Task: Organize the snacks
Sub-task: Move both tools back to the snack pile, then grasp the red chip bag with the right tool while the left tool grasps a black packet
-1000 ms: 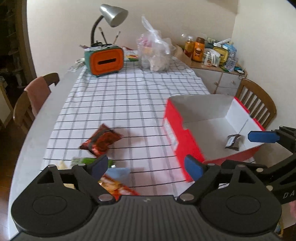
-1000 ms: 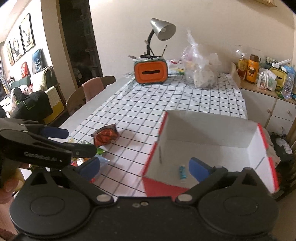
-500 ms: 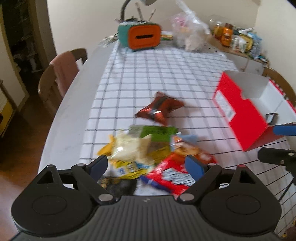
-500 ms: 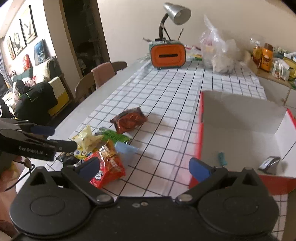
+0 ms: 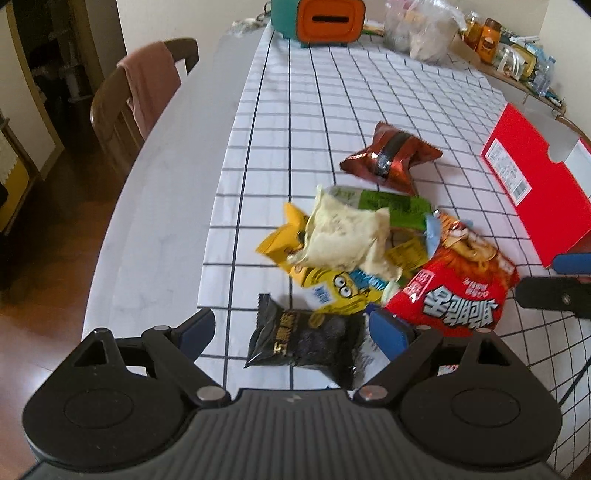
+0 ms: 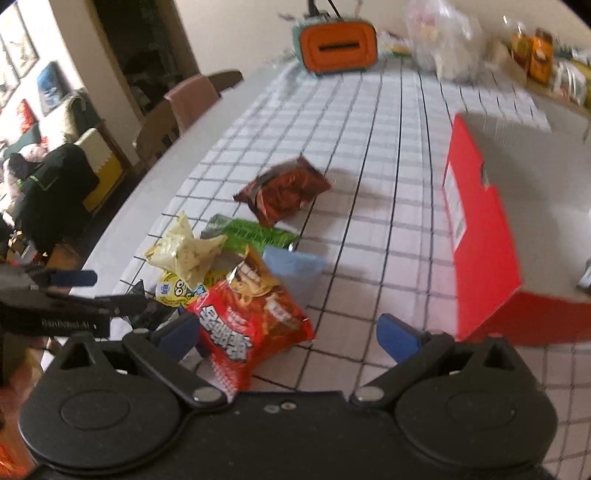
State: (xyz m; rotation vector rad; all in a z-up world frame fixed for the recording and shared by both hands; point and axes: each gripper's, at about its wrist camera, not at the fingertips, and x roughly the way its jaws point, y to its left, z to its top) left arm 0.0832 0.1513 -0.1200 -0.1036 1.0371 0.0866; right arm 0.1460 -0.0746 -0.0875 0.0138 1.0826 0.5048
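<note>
A pile of snack packets lies on the checked tablecloth: a black packet [image 5: 306,341], a big red packet [image 5: 461,291], a pale packet [image 5: 343,236], a yellow packet [image 5: 332,291], a green packet [image 5: 391,205] and a dark red packet [image 5: 391,157] farther back. My left gripper [image 5: 291,332] is open, low over the black packet. My right gripper [image 6: 288,336] is open just above the big red packet [image 6: 251,328]. The red box [image 6: 480,236] stands at the right, open, with a small wrapped item barely showing inside at the view's right edge.
An orange and teal holder [image 5: 319,20] and a clear plastic bag [image 5: 421,29] stand at the table's far end. A wooden chair [image 5: 144,96] with pink cloth stands at the left. A side cabinet with bottles [image 5: 491,37] is at the far right.
Both grippers have swung left from the red box and dropped toward the snack pile. Both stay open and empty.
</note>
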